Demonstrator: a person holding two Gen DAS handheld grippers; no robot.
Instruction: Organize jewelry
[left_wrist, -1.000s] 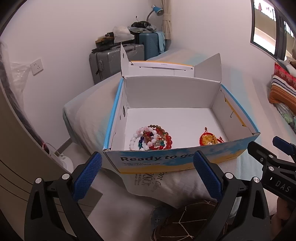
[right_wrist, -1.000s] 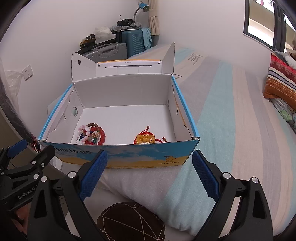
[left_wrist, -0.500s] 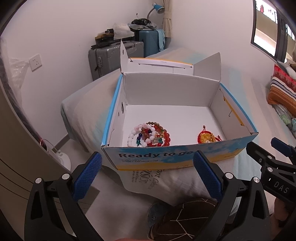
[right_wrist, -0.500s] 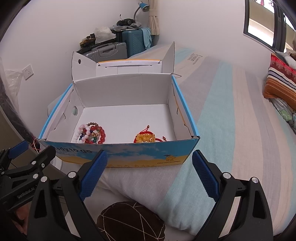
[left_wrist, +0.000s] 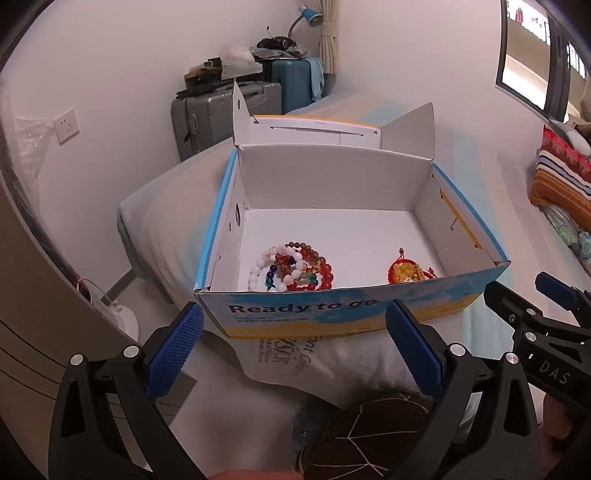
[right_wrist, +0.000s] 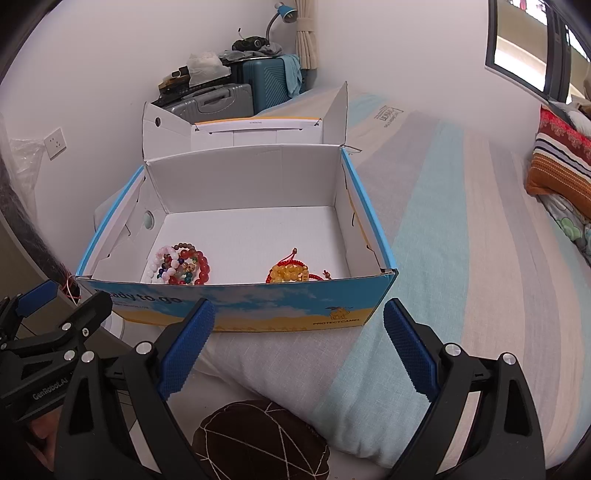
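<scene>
We hold both grippers short of the cardboard box (left_wrist: 332, 314), which sits with its lid flaps open on a striped bed (right_wrist: 461, 240). The left gripper (left_wrist: 293, 350) has its jaws spread wide with nothing between them, and the right gripper (right_wrist: 299, 347) is just as wide and just as empty. Both are on the near side of the box's printed front wall, above the bedding.

The jewelry lies on the box floor, close behind that near wall. A tangled heap of bead bracelets (left_wrist: 295, 269) rests toward the near left corner, and a red-corded bracelet with yellow beads (right_wrist: 291, 273) lies well apart from it, toward the near right.

We judge the main risk to be the front wall: both pieces lie so close behind it that a low reach over it could catch the cardboard edge and shove or tip the box on the soft mattress. The box also stands near the bed's left edge, with the floor below, so a push to the left could send it off.

The heap is a second hazard. Its strands overlap, so closing on one bracelet may drag its neighbours up with it, or the round beads may roll out of the pads. The thin red cord could slip through a loose grip, and the two grippers, side by side, could collide if both reach in together
</scene>
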